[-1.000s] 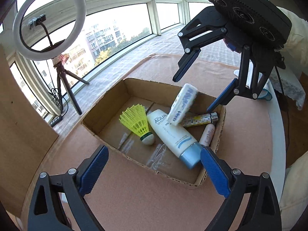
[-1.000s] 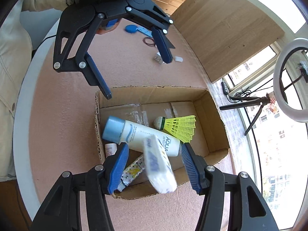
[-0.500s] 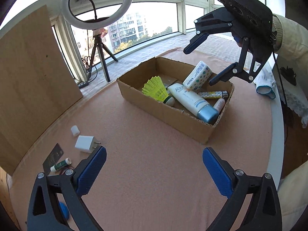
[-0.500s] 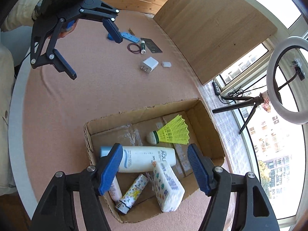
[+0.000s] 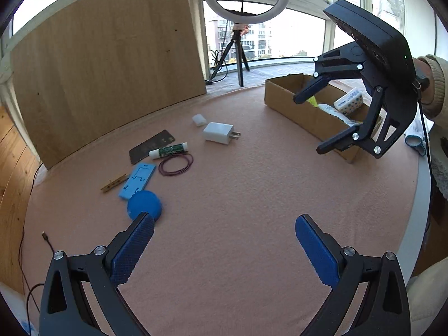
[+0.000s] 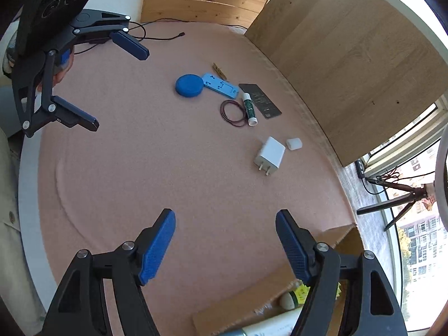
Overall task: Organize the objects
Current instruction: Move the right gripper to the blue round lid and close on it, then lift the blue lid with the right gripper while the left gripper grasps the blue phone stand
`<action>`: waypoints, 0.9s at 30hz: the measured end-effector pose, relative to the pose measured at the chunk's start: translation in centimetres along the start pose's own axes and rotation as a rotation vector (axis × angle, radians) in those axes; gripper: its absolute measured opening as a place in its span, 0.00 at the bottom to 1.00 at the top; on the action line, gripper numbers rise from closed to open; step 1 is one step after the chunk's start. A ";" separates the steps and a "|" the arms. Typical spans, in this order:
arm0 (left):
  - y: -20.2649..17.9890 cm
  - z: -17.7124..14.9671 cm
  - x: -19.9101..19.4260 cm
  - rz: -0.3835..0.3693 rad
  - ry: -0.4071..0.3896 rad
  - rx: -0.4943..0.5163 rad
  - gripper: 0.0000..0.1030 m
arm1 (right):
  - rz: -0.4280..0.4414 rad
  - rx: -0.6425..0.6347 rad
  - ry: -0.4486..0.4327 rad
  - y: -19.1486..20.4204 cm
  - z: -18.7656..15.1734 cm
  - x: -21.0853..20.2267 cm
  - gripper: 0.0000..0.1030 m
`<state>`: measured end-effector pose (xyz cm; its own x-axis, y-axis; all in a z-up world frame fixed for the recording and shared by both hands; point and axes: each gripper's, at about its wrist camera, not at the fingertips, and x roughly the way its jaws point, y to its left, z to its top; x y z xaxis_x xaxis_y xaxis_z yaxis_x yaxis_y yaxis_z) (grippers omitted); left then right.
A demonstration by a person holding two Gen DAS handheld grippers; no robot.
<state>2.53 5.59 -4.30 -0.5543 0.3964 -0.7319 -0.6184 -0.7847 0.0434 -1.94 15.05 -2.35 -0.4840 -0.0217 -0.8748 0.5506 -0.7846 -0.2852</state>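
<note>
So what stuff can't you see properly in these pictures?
- Cardboard box: in the left wrist view the right gripper blocks much of its inside; in the right wrist view the bottom edge cuts it off.
- Black card: its print is too small to read in either view.
- Green tube: label too small to read.
- Blue thing at the table's right edge: half hidden behind the right gripper's frame.

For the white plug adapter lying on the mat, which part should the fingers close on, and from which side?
Grip the white plug adapter across its two long flat sides, coming from above. It lies flat with its prongs pointing sideways, so stay on the boxy body, away from the prong end. The small white cap sits close by.
</note>
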 end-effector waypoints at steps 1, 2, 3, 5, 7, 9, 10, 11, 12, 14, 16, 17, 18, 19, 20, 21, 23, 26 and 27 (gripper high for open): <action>1.1 -0.8 -0.4 0.019 0.005 -0.032 0.99 | 0.012 0.023 0.001 0.5 0.9 1.1 0.68; 2.1 -1.7 -0.7 0.037 0.012 -0.065 0.99 | 0.029 0.054 0.001 0.8 1.8 2.4 0.68; 3.1 -2.6 -1.0 0.054 0.020 -0.101 0.99 | 0.055 0.084 -0.004 1.3 2.7 3.7 0.68; 4.8 -4.5 -1.7 0.084 0.038 -0.168 0.99 | 0.087 0.134 -0.032 2.1 4.6 6.1 0.68; 6.1 -6.5 -2.3 0.108 0.058 -0.219 0.99 | 0.098 0.194 -0.049 2.6 6.6 8.4 0.68; 6.9 -8.2 -2.8 0.127 0.076 -0.247 0.99 | 0.108 0.253 -0.071 2.6 8.6 10.4 0.68; 7.1 -9.0 -3.1 0.135 0.082 -0.256 0.99 | 0.109 0.277 -0.079 2.5 9.5 11.2 0.68; 7.4 -9.6 -3.4 0.144 0.087 -0.264 0.99 | 0.106 0.295 -0.082 2.4 10.4 11.9 0.68; 7.6 -10.2 -3.7 0.151 0.091 -0.273 0.99 | 0.098 0.305 -0.087 2.2 11.1 12.5 0.68; 8.0 -11.1 -4.2 0.161 0.094 -0.292 0.99 | 0.074 0.319 -0.092 1.9 12.3 13.6 0.68; 8.2 -11.6 -4.4 0.166 0.093 -0.308 0.99 | 0.071 0.332 -0.098 1.5 13.1 14.2 0.68; 8.3 -11.8 -4.5 0.167 0.093 -0.313 0.99 | 0.071 0.331 -0.098 1.4 13.4 14.5 0.68; 8.4 -12.0 -4.5 0.169 0.094 -0.317 0.99 | 0.065 0.326 -0.095 1.4 13.6 14.8 0.68; 8.4 -12.1 -4.4 0.171 0.096 -0.318 0.99 | 0.063 0.322 -0.092 1.2 13.7 15.0 0.68; 8.4 -12.1 -4.4 0.171 0.097 -0.319 0.99 | 0.066 0.326 -0.089 1.1 13.7 15.1 0.68; 8.4 -12.1 -4.4 0.171 0.097 -0.319 0.99 | 0.073 0.336 -0.088 0.9 13.6 15.2 0.68; 8.4 -12.0 -4.1 0.170 0.096 -0.324 0.99 | 0.078 0.353 -0.094 0.6 13.3 15.2 0.65; 8.8 -11.7 -3.3 0.163 0.088 -0.350 0.99 | 0.107 0.397 -0.112 0.0 12.3 15.0 0.44; 9.0 -11.4 -3.0 0.159 0.081 -0.364 0.99 | 0.104 0.413 -0.113 -0.2 12.0 14.8 0.44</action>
<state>5.00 -8.10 -9.50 -0.5723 0.2289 -0.7875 -0.2824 -0.9565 -0.0729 -17.35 7.47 -10.60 -0.5241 -0.1632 -0.8359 0.2932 -0.9560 0.0028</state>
